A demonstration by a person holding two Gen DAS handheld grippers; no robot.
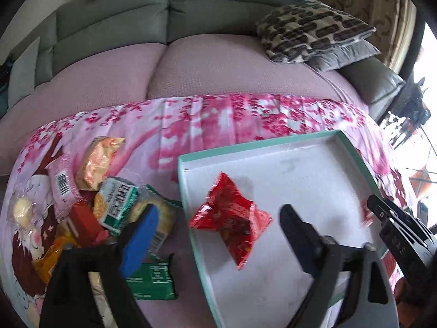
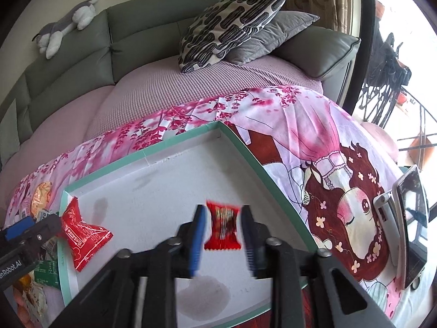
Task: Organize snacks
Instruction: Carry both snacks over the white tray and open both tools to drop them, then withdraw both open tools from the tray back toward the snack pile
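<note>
A: Trays counted: one teal-rimmed tray (image 1: pixel 273 145), white inside, seen at centre right of the left wrist view.

B: Red snack packets (image 1: pixel 232 218) inside the tray: two are counted in the right wrist view, a larger one (image 2: pixel 82 232) at lower left and a smaller one (image 2: pixel 222 225) at lower centre.

A: Loose snacks (image 1: pixel 114 202) outside the tray, lower left of the left wrist view: at least seven are made out; the pile overlaps, so no exact count is entered.

B: Cushions (image 2: pixel 232 24): two, stacked, upper centre. Plush toy (image 2: pixel 65 24): one, upper left. Phone (image 2: pixel 409 224): one, right edge.
</note>
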